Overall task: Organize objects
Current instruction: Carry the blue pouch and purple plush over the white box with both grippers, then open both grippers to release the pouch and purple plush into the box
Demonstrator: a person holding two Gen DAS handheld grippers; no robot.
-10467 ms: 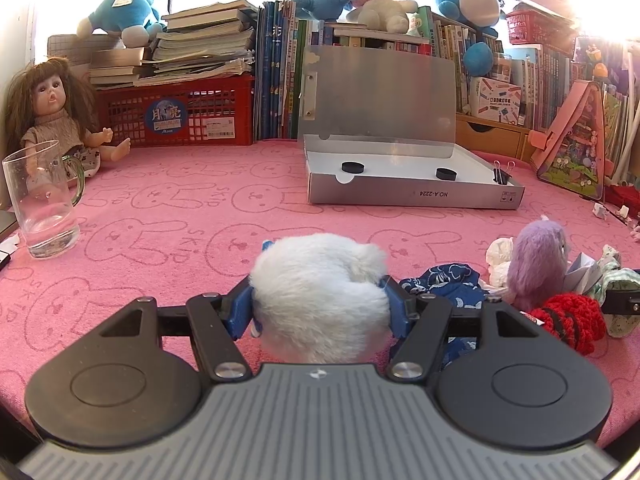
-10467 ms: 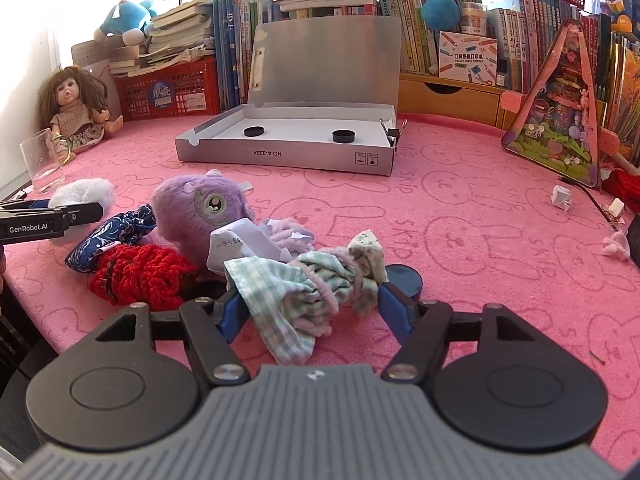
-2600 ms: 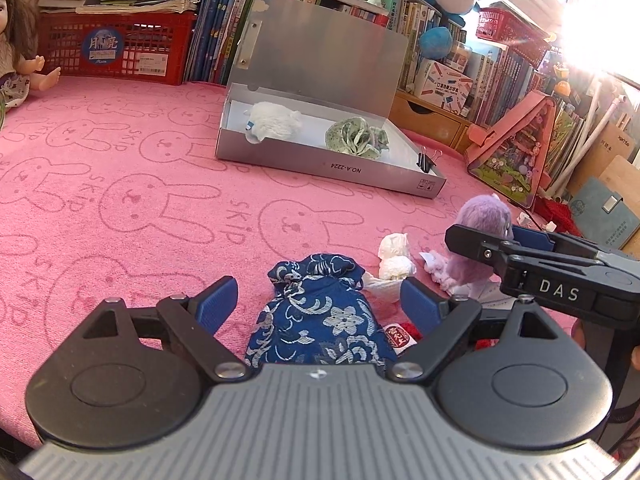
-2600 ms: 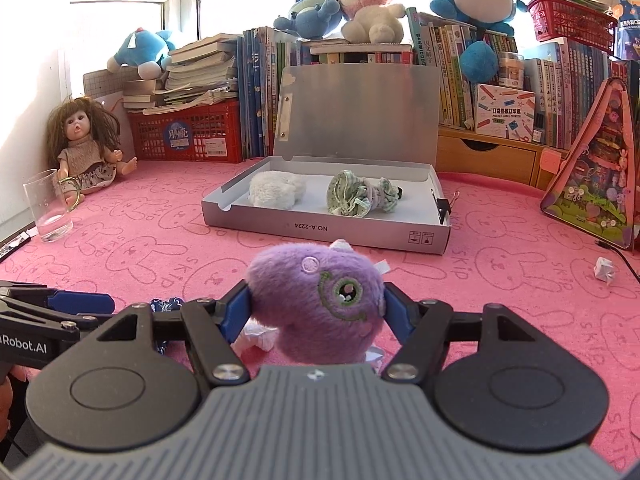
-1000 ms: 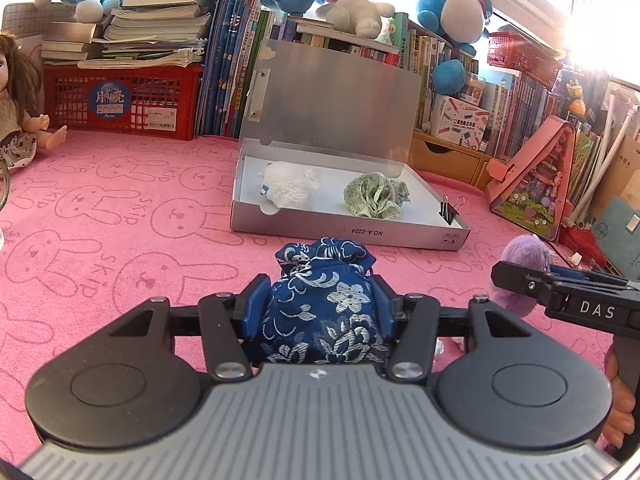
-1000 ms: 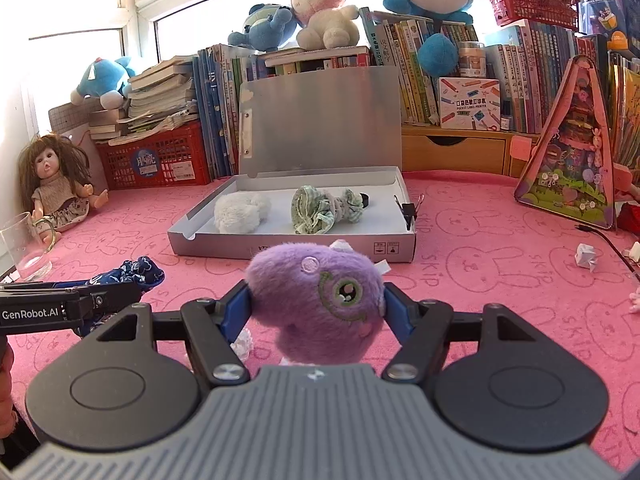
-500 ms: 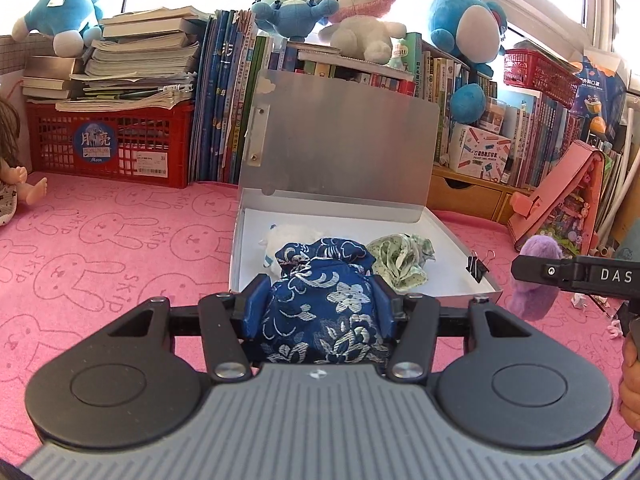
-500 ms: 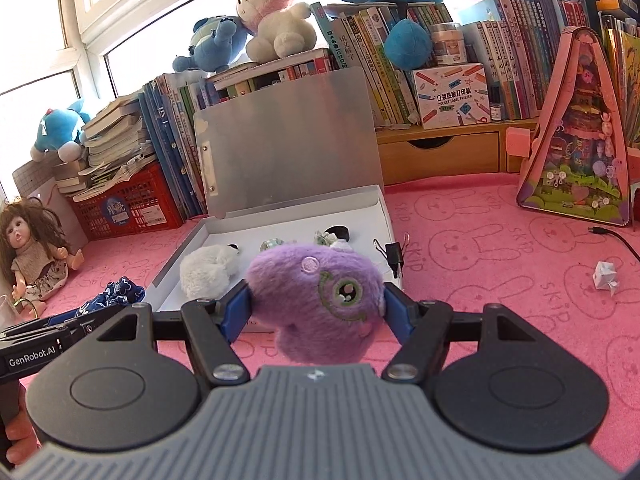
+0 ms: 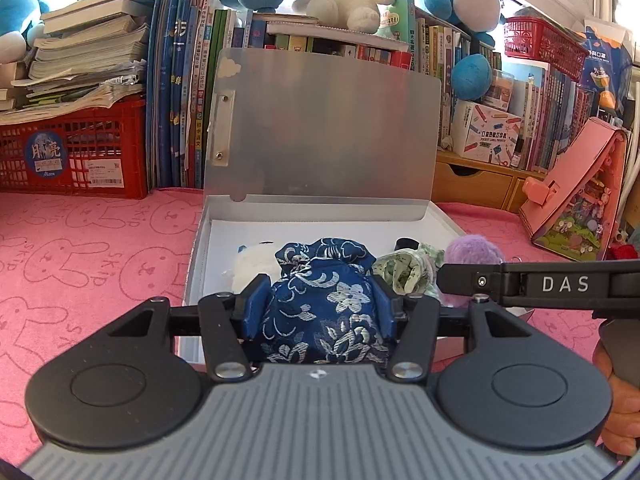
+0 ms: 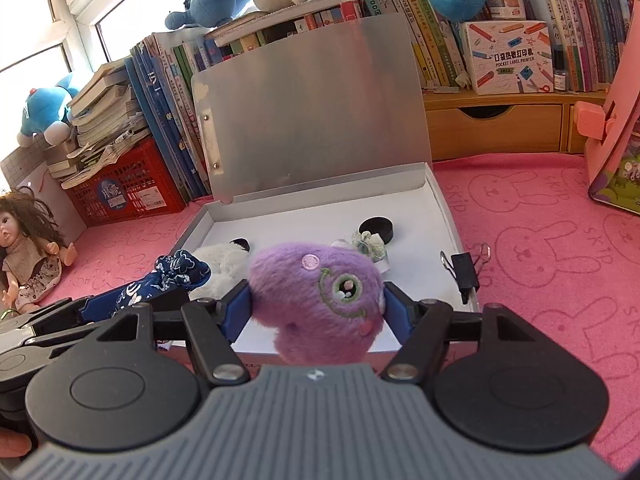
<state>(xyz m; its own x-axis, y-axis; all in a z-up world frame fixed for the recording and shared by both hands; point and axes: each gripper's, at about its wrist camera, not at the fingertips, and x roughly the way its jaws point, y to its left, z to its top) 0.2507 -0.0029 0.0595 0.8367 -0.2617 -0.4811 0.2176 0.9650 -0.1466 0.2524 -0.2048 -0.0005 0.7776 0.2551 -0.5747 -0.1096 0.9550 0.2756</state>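
Pink cloth with bunny drawings (image 9: 92,248) covers the bench, and at the back stand rows of books (image 9: 180,92), a red basket (image 9: 76,152) full of papers, and soft toys sitting on top of the books. A grey box (image 9: 200,248) sits in the middle of the bench with its lid (image 9: 324,128) standing up.

The left claw (image 9: 318,310) is pinching a blue flower bag (image 9: 320,304) between its two blue pads. It holds the bag over the front edge of the box. Behind the bag, inside the box, lies a white fluffy toy (image 9: 250,266) on the left and a green checked cloth bundle (image 9: 408,270) on the right.

The right claw (image 10: 318,304) is pinching a purple fuzzy toy (image 10: 316,300) (it has a big green eye and a little pink spot). This toy is also over the front edge of the box, to the right of the blue bag. In the right wrist view the bag (image 10: 160,284) pokes in from the left, with the white toy (image 10: 220,264) just behind it. Two round black things (image 10: 376,229) lie on the white floor of the box. A black clip (image 10: 466,272) is on the right wall of the box, near the front corner.

A doll (image 10: 28,248) with brown hair sits far off to the left on the pink cloth. A pink toy house (image 9: 580,196) leans on the right side of the bench.
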